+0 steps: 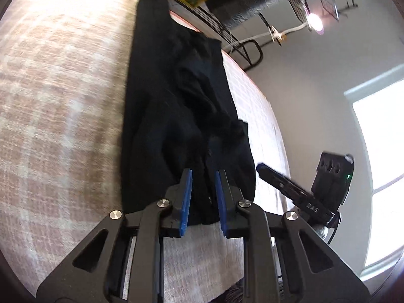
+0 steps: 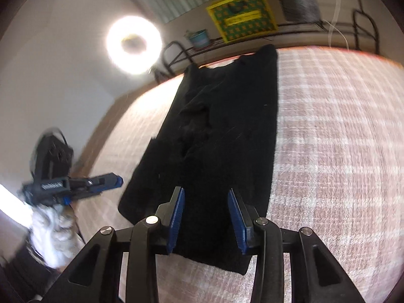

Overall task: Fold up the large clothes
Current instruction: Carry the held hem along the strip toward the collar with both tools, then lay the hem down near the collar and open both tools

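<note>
Garment: black garment [image 1: 176,116] lies lengthwise ahead of both grippers on the plaid worktop [image 1: 63,101].
Jaws: left gripper [image 1: 203,197] and right gripper [image 2: 205,217] parted, gripping nothing.

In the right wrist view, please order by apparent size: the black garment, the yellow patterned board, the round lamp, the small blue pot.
1. black garment
2. yellow patterned board and round lamp: they look alike, so unranked
3. small blue pot

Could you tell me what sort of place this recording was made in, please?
Probably a room at home, perhaps a bedroom: a black garment lies on a plaid bedspread, with a window and a wire shelf along the wall.
</note>
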A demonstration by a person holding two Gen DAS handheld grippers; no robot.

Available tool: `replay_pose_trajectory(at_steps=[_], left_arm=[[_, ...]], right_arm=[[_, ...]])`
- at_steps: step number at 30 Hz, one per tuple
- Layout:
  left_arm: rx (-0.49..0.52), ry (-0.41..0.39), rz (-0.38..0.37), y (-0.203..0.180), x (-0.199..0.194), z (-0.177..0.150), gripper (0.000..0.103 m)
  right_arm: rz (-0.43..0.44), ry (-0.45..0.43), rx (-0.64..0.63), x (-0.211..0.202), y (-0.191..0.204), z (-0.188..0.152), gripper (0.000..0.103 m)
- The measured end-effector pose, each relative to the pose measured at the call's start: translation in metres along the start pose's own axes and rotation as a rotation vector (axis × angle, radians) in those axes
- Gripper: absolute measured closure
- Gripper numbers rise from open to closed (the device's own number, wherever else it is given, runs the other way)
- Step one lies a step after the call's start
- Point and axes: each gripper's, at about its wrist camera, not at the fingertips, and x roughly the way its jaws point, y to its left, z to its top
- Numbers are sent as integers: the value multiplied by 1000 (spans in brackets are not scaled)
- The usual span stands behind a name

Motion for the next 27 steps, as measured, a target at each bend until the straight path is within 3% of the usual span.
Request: replay_pose_trajectory(at_steps=[1, 5, 10, 12, 13, 14, 17, 19, 24, 27], left_arm=[[10, 1, 10, -1, 1, -1, 85], [59, -26, 73, -9, 7, 7, 85], [61, -26, 76, 1, 22, 18, 85], [71, -8, 82, 4, 36, 21, 85], [79, -3, 110, 6, 43, 23, 85], [90, -7, 154, 9, 49, 24, 85], [108, -14, 211, 17, 60, 27, 93], [111, -12, 206, 18, 60, 29, 93], [151, -26, 209, 10, 53, 35, 93], [198, -56, 194, 1, 41, 47, 93]], right_arm=[[-31, -4, -26, 1, 4, 0, 64], [-132, -30, -86, 4, 10, 9, 44], [-181, -32, -79, 20, -2, 23, 44], [-147, -11, -81, 31, -3, 26, 56], [-128, 8, -95, 38, -2, 27, 77], [-144, 15, -107, 42, -1, 28, 83], [-221, 43, -87, 57, -12, 29, 84], [-197, 38, -56, 57, -18, 29, 85], [-189, 54, -38, 45, -14, 36, 74], [-129, 30, -55, 25, -6, 47, 70]])
